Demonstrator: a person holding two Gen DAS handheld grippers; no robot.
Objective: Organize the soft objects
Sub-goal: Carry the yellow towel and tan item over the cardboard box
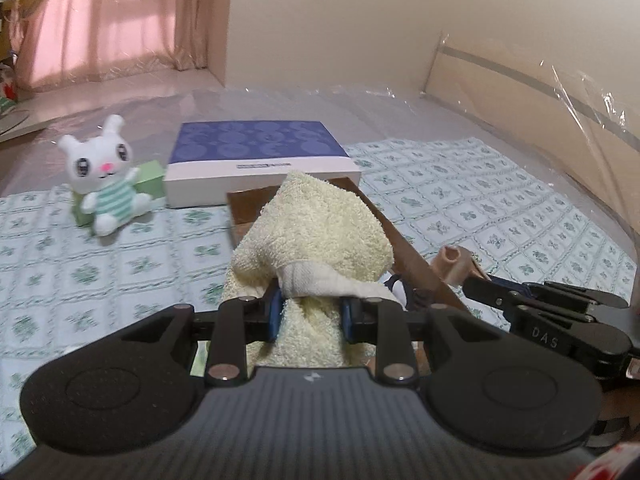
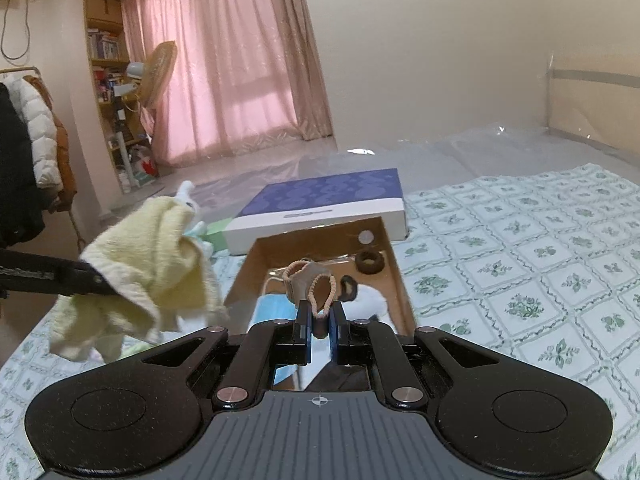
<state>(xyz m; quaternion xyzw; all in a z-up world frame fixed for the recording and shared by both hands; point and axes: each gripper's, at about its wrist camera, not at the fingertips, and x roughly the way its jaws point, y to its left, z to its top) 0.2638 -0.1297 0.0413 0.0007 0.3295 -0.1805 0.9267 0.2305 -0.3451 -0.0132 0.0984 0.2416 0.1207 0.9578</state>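
Observation:
My left gripper is shut on a pale yellow towel and holds it above the left side of a brown cardboard tray. The towel also shows in the right wrist view, hanging from the left gripper's fingers. My right gripper is shut on a beige hair tie attached to a grey fabric piece, above the tray. The tray holds a blue face mask, a dark brown scrunchie and white fabric. A white plush bunny sits on the bed at left.
A blue and white box lies behind the tray. A green block stands behind the bunny. The bed has a green-patterned sheet with plastic film beyond. Curtains, a shelf and a coat rack are at the left.

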